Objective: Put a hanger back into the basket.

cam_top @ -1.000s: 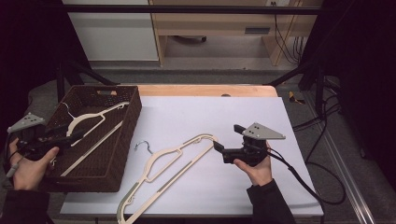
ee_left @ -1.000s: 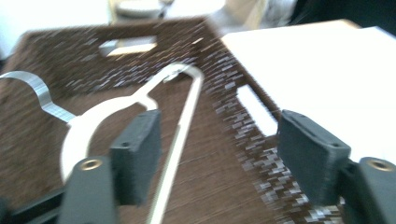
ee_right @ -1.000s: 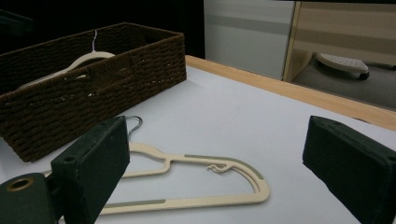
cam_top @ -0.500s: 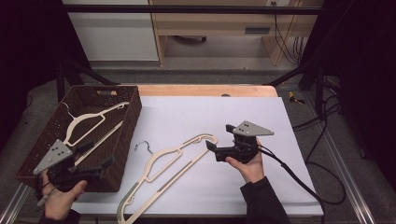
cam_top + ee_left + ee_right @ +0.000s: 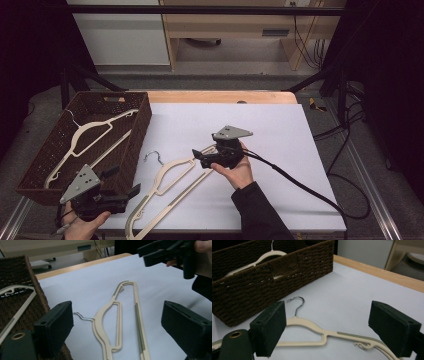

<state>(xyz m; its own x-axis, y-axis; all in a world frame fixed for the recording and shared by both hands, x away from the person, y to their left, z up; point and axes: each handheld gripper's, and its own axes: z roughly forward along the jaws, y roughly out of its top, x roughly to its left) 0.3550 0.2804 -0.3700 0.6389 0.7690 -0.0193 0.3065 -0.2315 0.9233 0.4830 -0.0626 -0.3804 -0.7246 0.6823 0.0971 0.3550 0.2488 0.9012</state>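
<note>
Cream hanger [image 5: 170, 187] lies flat on the white tabletop [image 5: 280, 130], just beside the wicker basket [image 5: 135, 145]. Right tongs [image 5: 196, 155] hover level over its upper end, jaws wide but just narrowing, holding nothing. Left tongs [image 5: 134, 192] wait wide near its lower end.

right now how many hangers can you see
2. One cream hanger lies inside the brown wicker basket at the table's left. The other hanger lies flat on the white sheet beside the basket, with both grippers near it. None looks hidden under the basket's hanger, though the weave could hide one.
</note>
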